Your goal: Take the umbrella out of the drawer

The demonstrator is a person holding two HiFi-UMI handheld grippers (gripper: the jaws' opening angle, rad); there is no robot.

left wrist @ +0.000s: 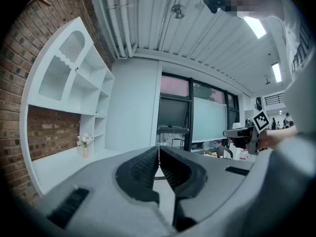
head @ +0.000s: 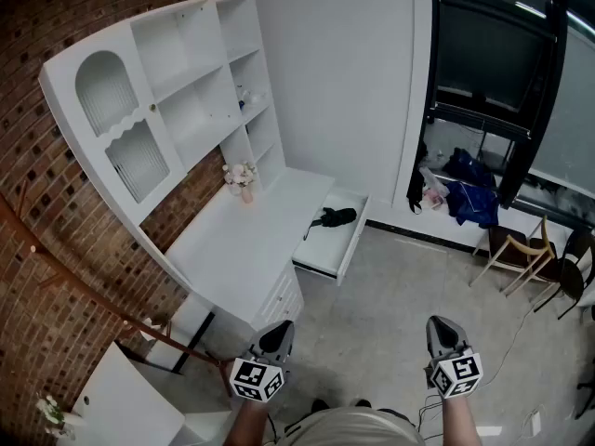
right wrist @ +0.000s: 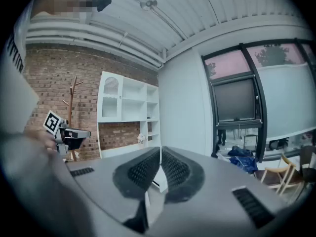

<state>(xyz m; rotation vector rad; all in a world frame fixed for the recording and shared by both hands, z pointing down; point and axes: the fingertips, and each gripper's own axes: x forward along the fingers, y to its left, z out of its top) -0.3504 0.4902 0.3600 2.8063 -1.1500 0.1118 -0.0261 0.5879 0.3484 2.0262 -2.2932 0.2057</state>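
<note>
Lying in open drawer [head: 356, 240], umbrella [head: 337, 216] small, indistinct.

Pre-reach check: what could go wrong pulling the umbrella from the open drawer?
1. Both grippers are shut: the left gripper and right gripper must open first or they may shove the umbrella.
2. Its thin strap trails loose and could snag on the drawer wall.
3. It lies low inside, so a jaw may hit the rim.

White desk [head: 232, 240] bears a flower vase [head: 244, 182]; its open drawer [head: 354, 238] holds the umbrella [head: 335, 217].
</note>
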